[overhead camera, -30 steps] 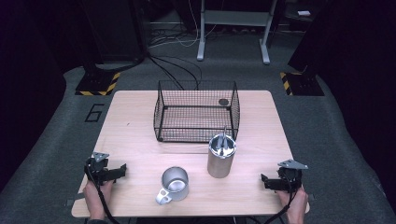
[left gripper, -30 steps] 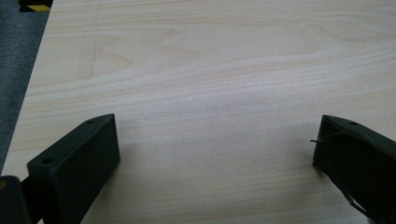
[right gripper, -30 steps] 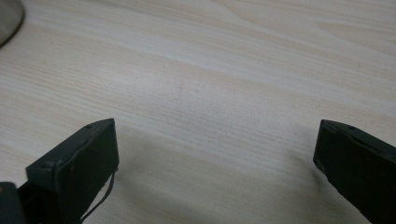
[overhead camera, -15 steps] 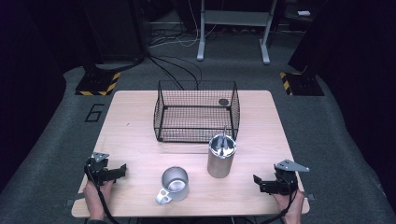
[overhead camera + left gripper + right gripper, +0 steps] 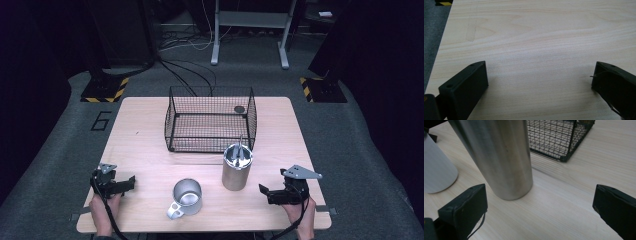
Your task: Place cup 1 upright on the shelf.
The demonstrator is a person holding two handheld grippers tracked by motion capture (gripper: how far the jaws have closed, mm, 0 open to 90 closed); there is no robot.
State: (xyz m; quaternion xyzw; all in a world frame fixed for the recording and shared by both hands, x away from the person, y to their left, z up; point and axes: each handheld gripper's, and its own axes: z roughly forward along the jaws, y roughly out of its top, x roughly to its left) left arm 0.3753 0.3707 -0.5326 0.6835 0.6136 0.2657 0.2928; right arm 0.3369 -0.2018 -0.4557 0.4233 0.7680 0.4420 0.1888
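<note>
Facing the tall brushed-steel cylinder [image 5: 237, 167] with utensils standing in it, the right gripper [image 5: 266, 192] holds its jaws wide and empty, apparently lined up to grasp it. Cylinder stands upright mid-bench [image 5: 145, 150], before the black wire basket [image 5: 210, 120], beside the steel mug [image 5: 187, 197]. Left gripper [image 5: 129, 183] rests apart, jaws wide, empty.

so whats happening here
A person sits at a wooden table with a gripper in each hand. The right gripper is open and points at the tall steel canister, which has utensils standing in it; it is not touching it. The left gripper is open over bare wood. A steel mug and a wire basket sit untouched.
</note>
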